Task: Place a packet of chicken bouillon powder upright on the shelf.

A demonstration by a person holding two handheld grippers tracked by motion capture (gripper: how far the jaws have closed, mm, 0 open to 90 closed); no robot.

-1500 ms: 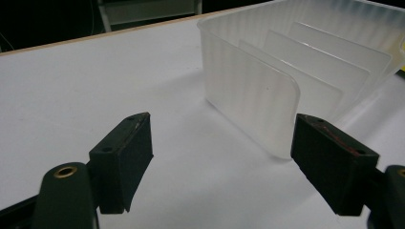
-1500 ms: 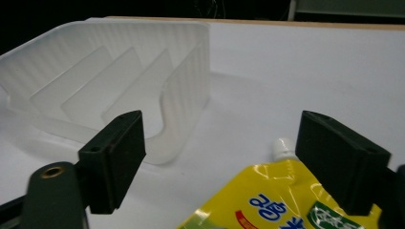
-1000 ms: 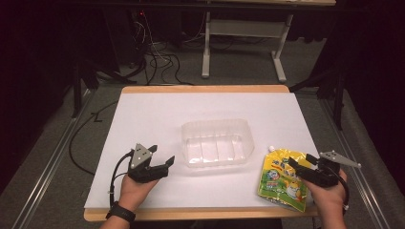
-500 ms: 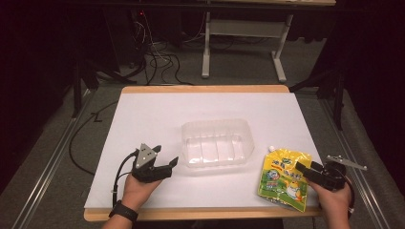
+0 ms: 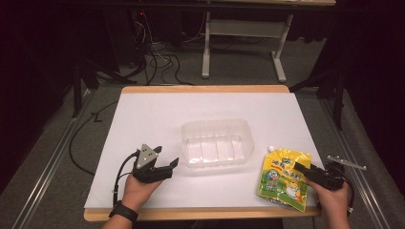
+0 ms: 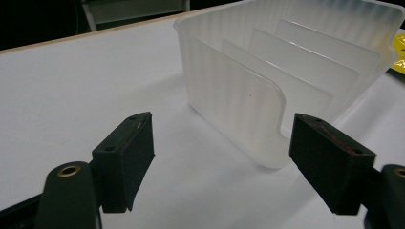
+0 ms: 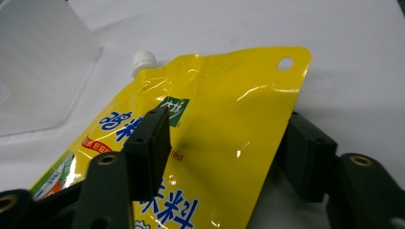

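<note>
Dim room, grey floor (image 5: 47, 157), white-legged desk (image 5: 243, 33) behind the table (image 5: 143, 114)

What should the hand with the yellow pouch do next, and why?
Probably close the jaws a bit more. The right gripper has just been closing astride the yellow pouch's edge, one jaw on top, one beside it, and the pouch lies flat on the table.

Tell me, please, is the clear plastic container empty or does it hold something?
Empty. Through the clear plastic container only its own ribbed bottom and the white table show; the yellow pouch lies outside it.

Glossy yellow pouch (image 7: 224, 124), frosted plastic tray (image 5: 217, 143)
</note>
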